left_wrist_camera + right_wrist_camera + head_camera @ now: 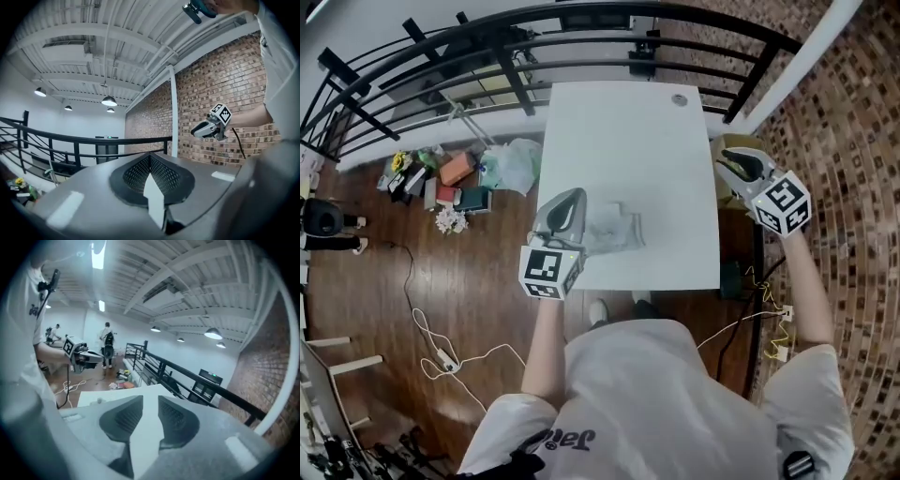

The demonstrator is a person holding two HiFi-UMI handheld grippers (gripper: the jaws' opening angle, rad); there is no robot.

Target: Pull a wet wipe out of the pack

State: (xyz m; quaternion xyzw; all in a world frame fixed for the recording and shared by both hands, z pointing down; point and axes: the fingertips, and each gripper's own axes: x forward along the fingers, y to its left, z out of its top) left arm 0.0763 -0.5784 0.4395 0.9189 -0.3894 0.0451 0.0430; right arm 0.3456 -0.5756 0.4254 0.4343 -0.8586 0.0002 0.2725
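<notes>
Industrial loft mezzanine, used as a workspace.
Brick wall [220,79], black metal railing [113,139], exposed white ceiling beams [93,32], pendant lamps [109,101], wood floor [478,272].

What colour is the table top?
White; the rectangular table top shows best in the head view.
</notes>
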